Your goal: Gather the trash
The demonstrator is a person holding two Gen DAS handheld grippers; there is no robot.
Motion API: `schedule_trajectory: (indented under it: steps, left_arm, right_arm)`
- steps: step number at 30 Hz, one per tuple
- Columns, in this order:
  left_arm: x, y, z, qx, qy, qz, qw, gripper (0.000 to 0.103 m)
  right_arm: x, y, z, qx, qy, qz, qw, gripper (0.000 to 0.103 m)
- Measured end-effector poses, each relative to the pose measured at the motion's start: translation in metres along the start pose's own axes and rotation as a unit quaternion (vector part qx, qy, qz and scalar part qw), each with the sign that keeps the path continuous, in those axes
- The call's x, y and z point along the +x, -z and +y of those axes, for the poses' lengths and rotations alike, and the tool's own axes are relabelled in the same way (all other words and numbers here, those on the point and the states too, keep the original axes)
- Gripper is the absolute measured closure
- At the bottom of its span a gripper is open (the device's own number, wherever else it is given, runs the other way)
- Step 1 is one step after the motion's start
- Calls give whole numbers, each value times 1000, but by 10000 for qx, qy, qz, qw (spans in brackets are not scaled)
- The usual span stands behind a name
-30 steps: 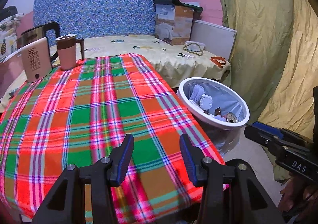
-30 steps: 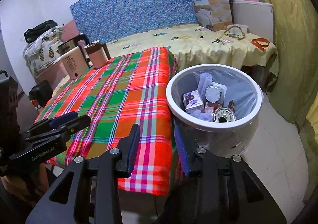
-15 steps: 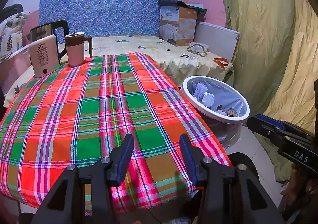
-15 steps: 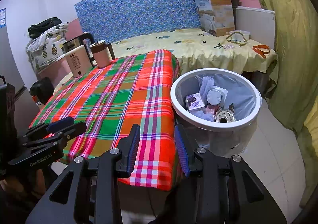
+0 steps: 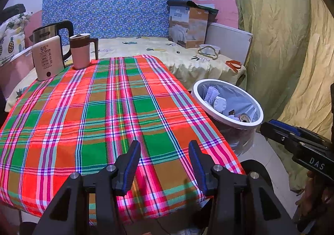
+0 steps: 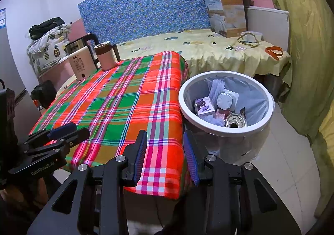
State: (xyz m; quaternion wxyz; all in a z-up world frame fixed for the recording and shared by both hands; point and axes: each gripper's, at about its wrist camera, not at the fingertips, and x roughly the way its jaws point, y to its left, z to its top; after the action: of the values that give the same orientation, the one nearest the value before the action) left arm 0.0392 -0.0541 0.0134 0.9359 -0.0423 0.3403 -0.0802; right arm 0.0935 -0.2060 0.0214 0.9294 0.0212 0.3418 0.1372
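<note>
Left gripper (image 5: 163, 152): we hold it over the near edge of the table, jaws spread wide with nothing between them.
Right gripper (image 6: 165, 143): we hold it above the table's near right corner, just beside the bin; its jaws stand apart and empty.
Trash bin (image 6: 269, 114): a white-rimmed round bin with a clear liner, on the floor touching the table's right side.
Trash: inside the bin we see a small printed box (image 6: 203, 106), a round white lid (image 6: 225, 101), an opened can (image 6: 235, 122) and crumpled white wrapping (image 6: 217, 85).
Table: covered by a red, green and orange plaid cloth (image 5: 100, 109).
Far left corner of the table: a white warmer marked 55 (image 5: 48, 57), a steel kettle (image 5: 44, 32) behind it, and a pink lidded mug (image 5: 80, 51) just beside them.
Bed: a yellow sheet (image 6: 208, 47) behind the table, carrying a cardboard carton (image 6: 227, 14).
Right side: a green curtain (image 5: 277, 32) hangs behind the bin.
</note>
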Motion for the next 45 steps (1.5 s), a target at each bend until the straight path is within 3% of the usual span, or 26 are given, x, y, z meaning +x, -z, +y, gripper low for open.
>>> schedule_trajectory:
  steps: [45]
  left_arm:
    - [-4, 2, -1, -28, -73, -27, 10000, 56]
  right_arm:
    - [0, 0, 3, -7, -24, -3, 10000, 65]
